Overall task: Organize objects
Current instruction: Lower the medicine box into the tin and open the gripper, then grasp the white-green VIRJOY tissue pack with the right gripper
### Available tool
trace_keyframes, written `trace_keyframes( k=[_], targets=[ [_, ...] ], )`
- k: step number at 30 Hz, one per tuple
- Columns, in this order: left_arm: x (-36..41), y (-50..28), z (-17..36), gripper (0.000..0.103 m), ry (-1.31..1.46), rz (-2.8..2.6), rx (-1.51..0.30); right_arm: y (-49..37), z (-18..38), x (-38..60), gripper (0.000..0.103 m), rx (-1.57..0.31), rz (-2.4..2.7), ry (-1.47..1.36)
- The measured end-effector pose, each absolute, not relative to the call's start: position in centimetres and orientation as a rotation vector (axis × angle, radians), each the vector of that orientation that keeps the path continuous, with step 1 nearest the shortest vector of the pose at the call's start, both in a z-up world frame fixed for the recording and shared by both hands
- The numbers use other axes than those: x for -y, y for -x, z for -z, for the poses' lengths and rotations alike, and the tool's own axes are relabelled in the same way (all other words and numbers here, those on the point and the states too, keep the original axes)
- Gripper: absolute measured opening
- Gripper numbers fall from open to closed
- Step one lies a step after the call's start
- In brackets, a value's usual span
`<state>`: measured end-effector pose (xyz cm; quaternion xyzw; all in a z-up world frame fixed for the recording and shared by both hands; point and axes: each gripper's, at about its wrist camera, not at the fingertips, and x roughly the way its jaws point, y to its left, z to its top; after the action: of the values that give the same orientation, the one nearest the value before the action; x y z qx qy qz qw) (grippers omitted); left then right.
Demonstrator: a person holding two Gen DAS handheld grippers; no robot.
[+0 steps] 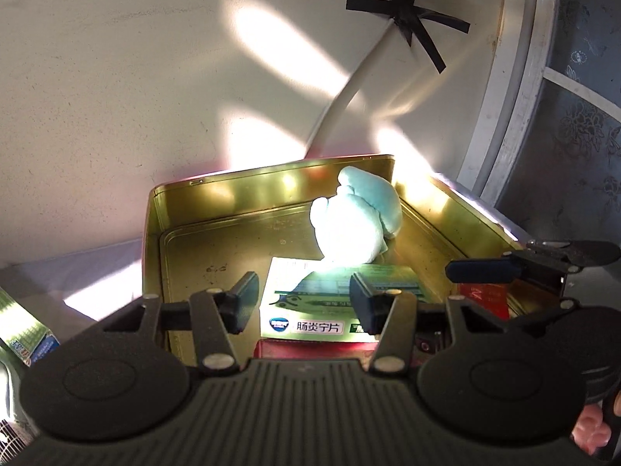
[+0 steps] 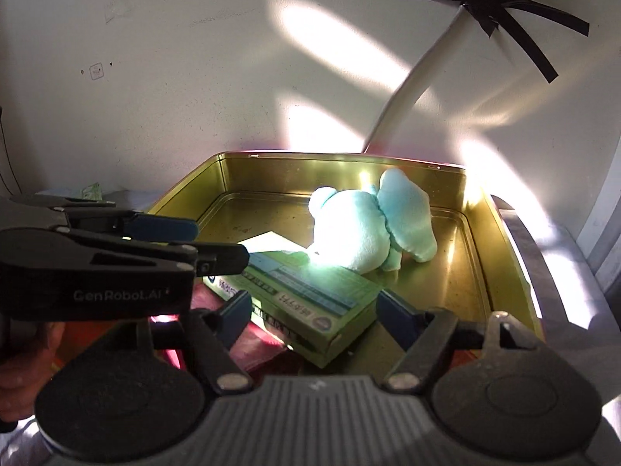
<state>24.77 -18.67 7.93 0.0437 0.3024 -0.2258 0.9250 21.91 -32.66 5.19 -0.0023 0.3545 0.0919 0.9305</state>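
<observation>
A gold metal tin [image 1: 217, 209] [image 2: 481, 272] stands open against the wall. Inside lie a light blue plush toy [image 1: 357, 221] [image 2: 372, 225] and a green medicine box [image 1: 322, 303] [image 2: 310, 299] resting on a red item [image 1: 310, 349] [image 2: 256, 345]. My left gripper [image 1: 304, 303] is open above the near end of the box. It also shows in the right wrist view [image 2: 217, 244]. My right gripper [image 2: 314, 310] is open with its fingers either side of the box. Its fingers [image 1: 481, 268] show from the side in the left wrist view.
A white cable [image 1: 349, 93] taped with black strips runs down the wall behind the tin. Another green and blue carton [image 1: 27, 334] lies left of the tin. A red packet [image 1: 485, 295] sits at the tin's right near corner. A patterned window [image 1: 574, 116] is at right.
</observation>
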Motion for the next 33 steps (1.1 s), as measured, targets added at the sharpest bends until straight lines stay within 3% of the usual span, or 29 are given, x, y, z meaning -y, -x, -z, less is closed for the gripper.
trace_keyframes(
  k=[8,17,26,33],
  targets=[
    [15.6,-18.2,-10.1,0.054,-0.139,0.360,-0.512,-16.3,-7.6,32.1,0.073,-0.598,-0.194,-0.062],
    [9.4,-12.1,-8.7,0.054,-0.135,0.224,-0.518,-9.7,-9.8,28.2,0.073,-0.504,-0.275,-0.125],
    [-0.2,-8.8,-5.3,0.054,-0.061,0.071,-0.560,-7.6,-9.9,21.3,0.073,-0.485,-0.412,-0.131],
    [-6.9,-8.6,-2.1,0.054,-0.016,-0.085,-0.577,-9.1,-7.6,14.2,0.072,-0.577,-0.512,-0.036]
  ],
)
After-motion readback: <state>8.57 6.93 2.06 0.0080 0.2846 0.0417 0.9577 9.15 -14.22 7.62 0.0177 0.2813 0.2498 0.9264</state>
